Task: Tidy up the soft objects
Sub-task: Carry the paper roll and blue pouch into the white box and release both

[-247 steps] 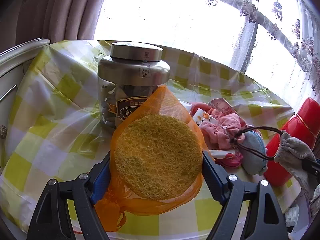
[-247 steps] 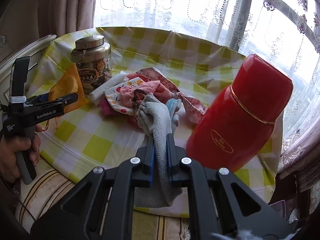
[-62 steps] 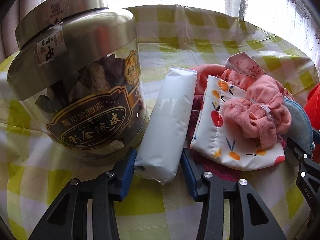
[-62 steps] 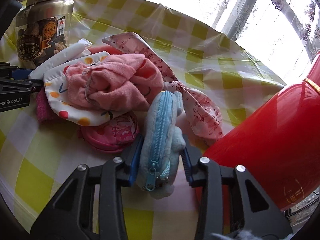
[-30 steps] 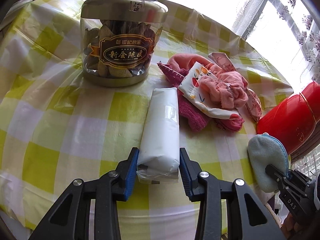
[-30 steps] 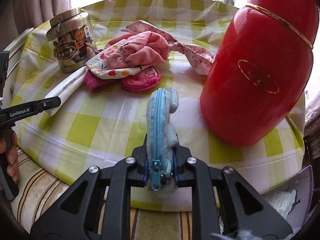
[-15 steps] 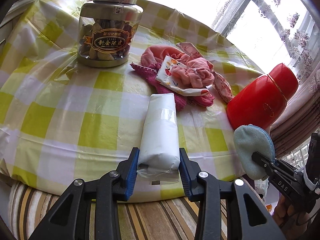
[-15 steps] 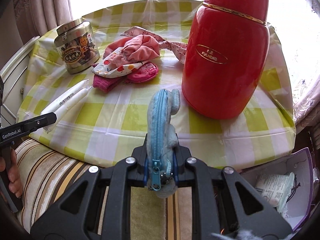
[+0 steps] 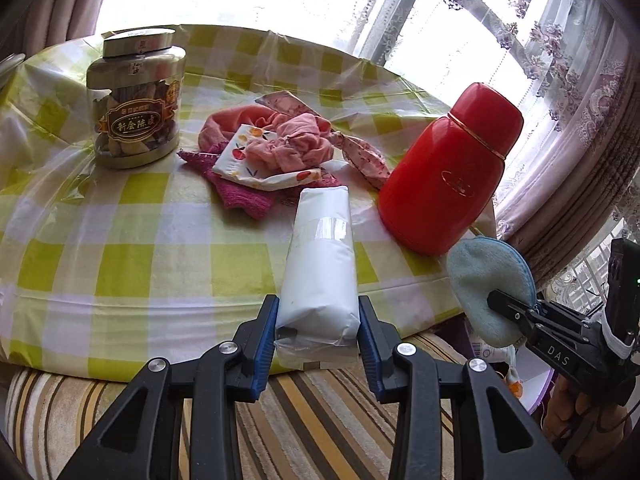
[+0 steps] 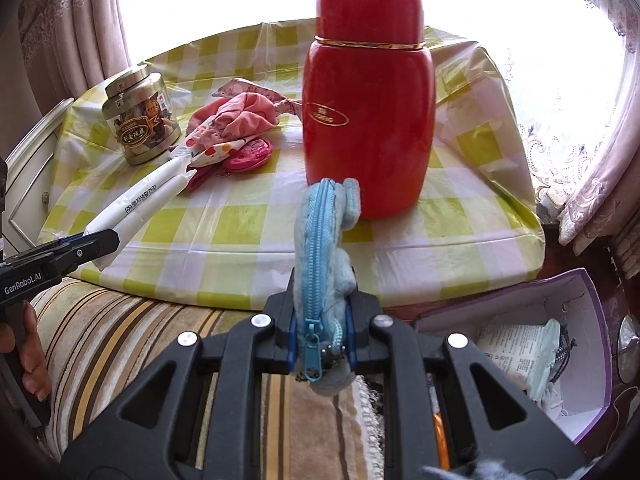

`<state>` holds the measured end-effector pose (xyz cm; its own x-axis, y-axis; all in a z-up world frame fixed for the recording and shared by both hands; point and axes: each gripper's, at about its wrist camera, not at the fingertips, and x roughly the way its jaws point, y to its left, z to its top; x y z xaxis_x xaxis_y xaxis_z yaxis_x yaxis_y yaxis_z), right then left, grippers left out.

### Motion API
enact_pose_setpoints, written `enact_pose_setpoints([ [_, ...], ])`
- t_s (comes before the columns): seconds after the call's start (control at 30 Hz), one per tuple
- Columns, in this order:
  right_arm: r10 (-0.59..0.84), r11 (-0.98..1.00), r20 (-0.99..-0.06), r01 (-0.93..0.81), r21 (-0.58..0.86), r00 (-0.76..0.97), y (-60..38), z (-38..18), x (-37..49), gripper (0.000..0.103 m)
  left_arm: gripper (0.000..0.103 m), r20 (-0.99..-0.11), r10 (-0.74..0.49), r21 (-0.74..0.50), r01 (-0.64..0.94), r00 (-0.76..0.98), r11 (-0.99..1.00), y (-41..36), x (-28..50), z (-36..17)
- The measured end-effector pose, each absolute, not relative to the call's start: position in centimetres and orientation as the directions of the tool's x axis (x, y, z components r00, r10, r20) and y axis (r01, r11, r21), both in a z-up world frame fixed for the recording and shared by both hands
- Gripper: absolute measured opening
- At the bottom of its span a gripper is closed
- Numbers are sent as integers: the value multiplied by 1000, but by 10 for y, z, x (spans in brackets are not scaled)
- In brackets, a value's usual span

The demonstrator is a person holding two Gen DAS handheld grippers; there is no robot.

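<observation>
Left claw (image 9: pixel 318 322) part-way apart, clamped on white pack (image 9: pixel 320 264), held off the worktop (image 9: pixel 132 220) edge. Right claw (image 10: pixel 320 332) nearly together, clamped on blue pouch (image 10: pixel 322 240), zip up, near red flask (image 10: pixel 368 92). Pink cloths (image 9: pixel 280 148) heaped beside jar (image 9: pixel 134 100).

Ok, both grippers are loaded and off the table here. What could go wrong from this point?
1. The white packet is pinched only at its near end by the left gripper; most of it sticks out forward, so it could sag or slip.
2. The right gripper squeezes the fluffy blue pouch low down; it might twist free.
3. Swinging either load could clip the red flask.
</observation>
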<state>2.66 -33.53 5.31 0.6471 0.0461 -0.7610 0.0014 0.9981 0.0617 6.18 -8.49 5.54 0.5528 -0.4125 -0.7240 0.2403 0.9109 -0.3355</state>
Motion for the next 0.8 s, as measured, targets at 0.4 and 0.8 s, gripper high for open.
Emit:
enact_pose_setpoints([
  [0.4, -103, 975, -762, 215, 48, 639, -432, 56, -16, 21, 39, -704, -513, -325, 420, 491, 847, -166, 41, 68],
  [0.8, -217, 925, -757, 378, 42, 616, -514, 63, -51, 21, 39, -719, -603, -315, 612, 345, 726, -267, 9, 68],
])
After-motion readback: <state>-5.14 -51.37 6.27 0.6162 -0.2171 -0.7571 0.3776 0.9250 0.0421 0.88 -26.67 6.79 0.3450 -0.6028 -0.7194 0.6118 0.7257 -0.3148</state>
